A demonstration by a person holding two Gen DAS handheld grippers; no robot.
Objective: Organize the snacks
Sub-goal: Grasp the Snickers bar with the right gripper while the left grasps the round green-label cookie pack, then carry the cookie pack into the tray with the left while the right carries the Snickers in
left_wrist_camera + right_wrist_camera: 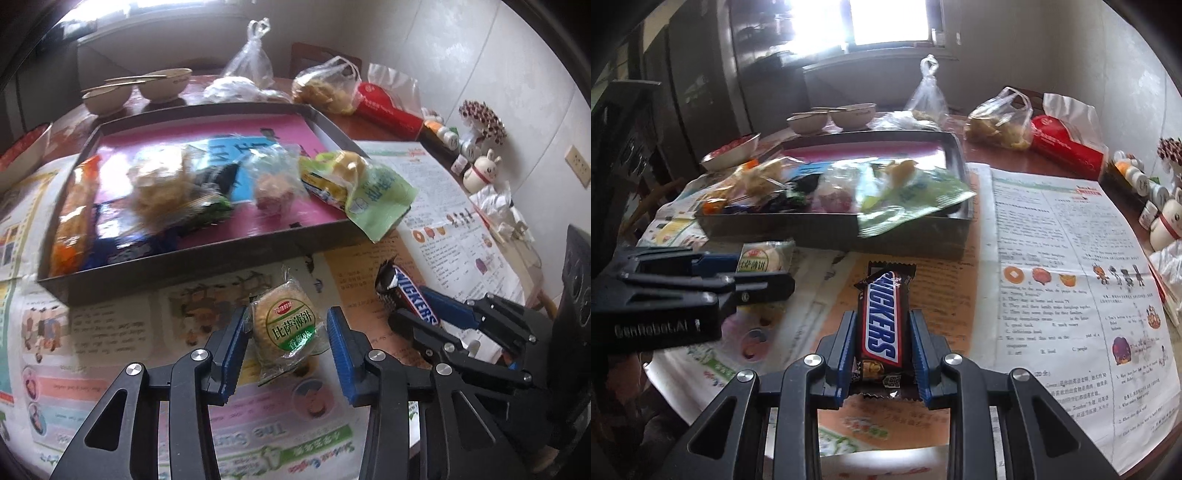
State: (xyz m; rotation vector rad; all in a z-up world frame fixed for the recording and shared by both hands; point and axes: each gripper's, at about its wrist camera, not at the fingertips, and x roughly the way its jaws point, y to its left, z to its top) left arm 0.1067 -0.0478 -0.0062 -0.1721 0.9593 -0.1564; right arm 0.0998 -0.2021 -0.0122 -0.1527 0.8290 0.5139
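On the newspaper before the tray [184, 273] | left gripper [288, 328] clamps cracker packet [284, 325] (green label) | right gripper [882, 350] clamps Snickers bar [882, 317]

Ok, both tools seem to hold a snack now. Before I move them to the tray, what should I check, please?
1. Right tool clamped on the Snickers bar: ok.
2. Left tool clamped on the cracker packet: ok.
3. Free floor in the tray: ok, the pink bottom is bare at the back.
4. Green packet fully inside the tray: not ok, it hangs over the near rim.
5. Tools apart from each other: ok.
6. Snacks lifted clear of the newspaper: cannot tell.
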